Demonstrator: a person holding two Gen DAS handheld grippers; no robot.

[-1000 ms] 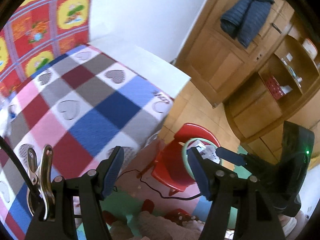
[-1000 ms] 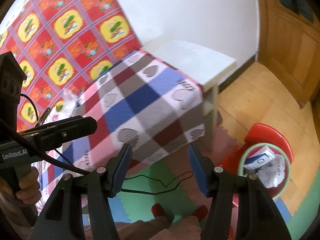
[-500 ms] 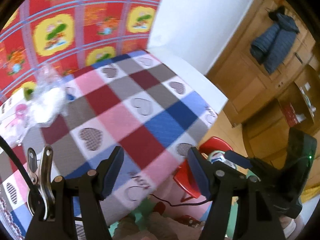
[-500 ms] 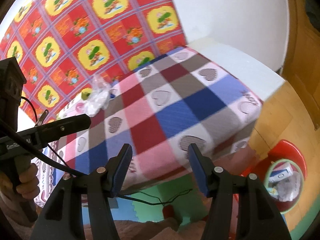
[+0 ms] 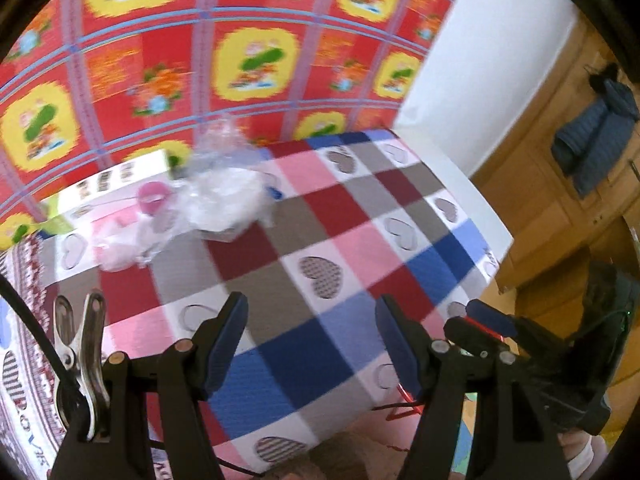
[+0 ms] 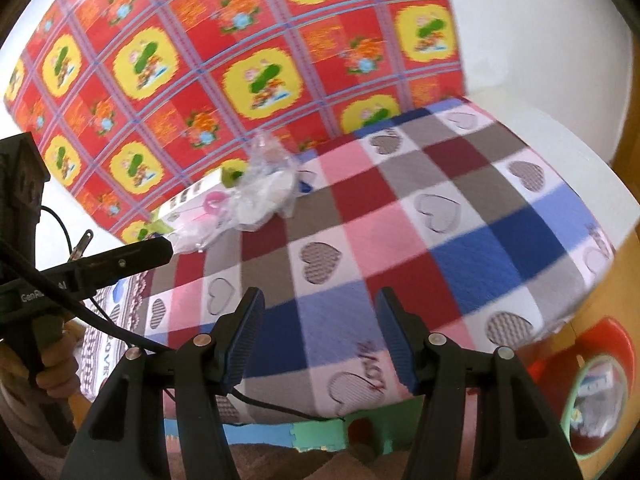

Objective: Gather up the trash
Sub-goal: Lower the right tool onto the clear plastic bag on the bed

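Crumpled clear plastic trash (image 5: 224, 196) lies at the far side of the checkered heart tablecloth (image 5: 320, 240), beside a pink-and-white box (image 5: 120, 200). The right wrist view shows the same plastic trash (image 6: 260, 196) and box (image 6: 192, 204) far ahead on the left. My left gripper (image 5: 312, 340) is open over the cloth's near edge, nothing between its fingers. My right gripper (image 6: 320, 336) is open too, empty, above the near edge. A bin with a green rim (image 6: 596, 396) holding paper trash sits on a red stool (image 6: 612, 340) low at the right.
A red and yellow patterned sheet (image 5: 200, 40) hangs behind the table. A wooden cabinet (image 5: 560, 140) with a dark jacket (image 5: 596, 136) stands at the right. Foam floor mats (image 6: 320, 432) and a thin cable lie below the table edge. A hand (image 6: 52, 380) holds the left gripper's handle.
Both grippers swung left from the stool and bin toward the table, rolling as they went. The plastic trash and box have come into view ahead. Jaw openings look unchanged.
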